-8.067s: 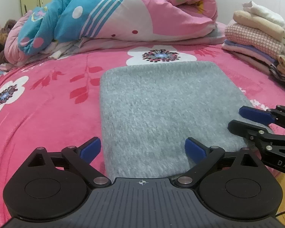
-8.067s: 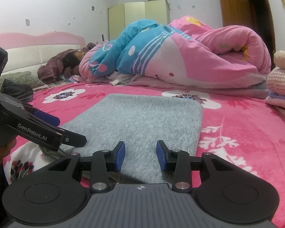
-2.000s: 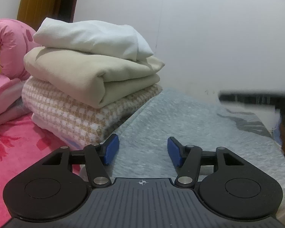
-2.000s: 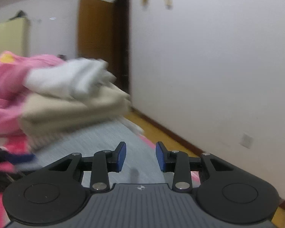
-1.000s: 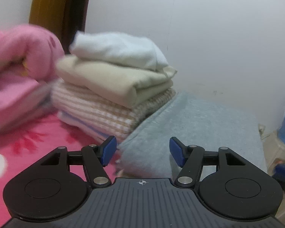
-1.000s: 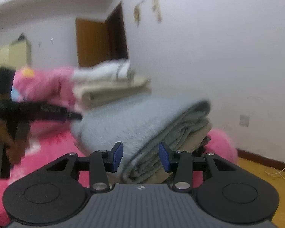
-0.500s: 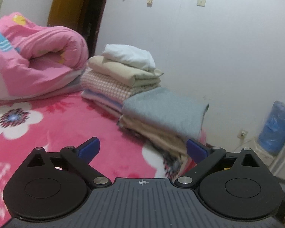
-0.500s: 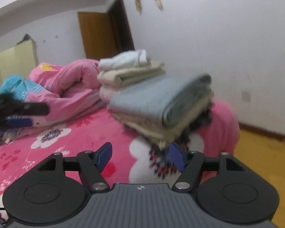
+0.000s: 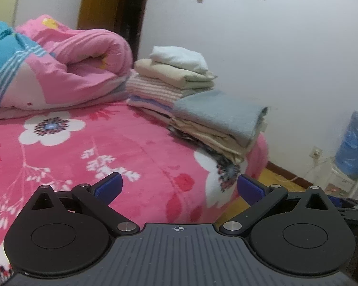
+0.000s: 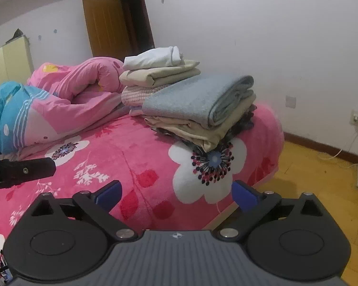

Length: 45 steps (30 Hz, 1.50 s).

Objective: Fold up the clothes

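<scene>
The folded grey sweater (image 9: 217, 114) (image 10: 198, 100) lies on top of a low pile of beige folded clothes (image 10: 198, 131) at the bed's corner. Behind it stands a taller stack (image 9: 176, 71) (image 10: 155, 71) with white, beige and checked pieces. My left gripper (image 9: 179, 187) is open and holds nothing, well back from the piles above the pink bedspread. My right gripper (image 10: 176, 195) is open too, with nothing between its blue pads, over the bed's edge. A black finger of the left gripper (image 10: 21, 170) shows at the left of the right wrist view.
A pink flowered bedspread (image 9: 107, 147) covers the bed. A rolled pink and blue quilt (image 9: 59, 71) (image 10: 59, 100) lies at the back. Wooden floor (image 10: 310, 171) runs right of the bed, with a blue water bottle (image 9: 353, 143) by the wall and a brown door (image 10: 107, 28) behind.
Both grippers let go of the grey sweater on the beige pile, opened wide and pulled back from the stacks; over the last half second they drew back slightly more.
</scene>
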Tool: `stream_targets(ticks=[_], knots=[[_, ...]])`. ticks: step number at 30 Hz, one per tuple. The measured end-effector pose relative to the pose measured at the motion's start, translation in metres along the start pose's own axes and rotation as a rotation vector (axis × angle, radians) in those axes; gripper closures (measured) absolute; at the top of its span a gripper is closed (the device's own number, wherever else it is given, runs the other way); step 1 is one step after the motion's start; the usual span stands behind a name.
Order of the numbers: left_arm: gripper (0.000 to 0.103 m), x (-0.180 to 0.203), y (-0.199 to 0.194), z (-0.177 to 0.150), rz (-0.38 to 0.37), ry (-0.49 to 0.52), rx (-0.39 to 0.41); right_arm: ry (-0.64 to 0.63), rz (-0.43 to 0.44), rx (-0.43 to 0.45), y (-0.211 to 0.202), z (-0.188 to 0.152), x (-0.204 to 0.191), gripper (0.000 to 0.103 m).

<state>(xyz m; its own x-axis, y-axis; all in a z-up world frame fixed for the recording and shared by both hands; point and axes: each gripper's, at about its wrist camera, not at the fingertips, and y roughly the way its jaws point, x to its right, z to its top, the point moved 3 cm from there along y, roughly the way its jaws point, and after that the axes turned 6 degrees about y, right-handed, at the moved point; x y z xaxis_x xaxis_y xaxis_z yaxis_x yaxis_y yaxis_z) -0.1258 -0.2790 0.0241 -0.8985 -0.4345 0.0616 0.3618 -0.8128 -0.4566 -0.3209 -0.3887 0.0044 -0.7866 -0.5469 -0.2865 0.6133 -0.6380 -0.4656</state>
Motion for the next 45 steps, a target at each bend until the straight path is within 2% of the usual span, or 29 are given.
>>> stream_targets(ticks=[5,12,16,31,45], knots=[[0.000,-0.012,0.006,-0.002,0.061,0.003,-0.023,-0.012,-0.024,-0.005,0.006,0.004,-0.015,0.001],[0.000,-0.022,0.011,-0.006,0.083,0.060,0.015,-0.065,-0.089,-0.002,0.024,0.003,-0.039,0.001],[0.000,-0.026,0.017,-0.007,0.143,0.096,0.024,-0.092,-0.124,0.012,0.031,0.001,-0.051,0.000],[0.000,-0.035,0.015,-0.011,0.125,0.078,0.021,-0.149,-0.201,0.009,0.038,-0.008,-0.078,0.000],[0.000,-0.029,0.013,-0.016,0.131,0.073,-0.009,-0.089,-0.224,-0.024,0.032,-0.010,-0.061,0.000]])
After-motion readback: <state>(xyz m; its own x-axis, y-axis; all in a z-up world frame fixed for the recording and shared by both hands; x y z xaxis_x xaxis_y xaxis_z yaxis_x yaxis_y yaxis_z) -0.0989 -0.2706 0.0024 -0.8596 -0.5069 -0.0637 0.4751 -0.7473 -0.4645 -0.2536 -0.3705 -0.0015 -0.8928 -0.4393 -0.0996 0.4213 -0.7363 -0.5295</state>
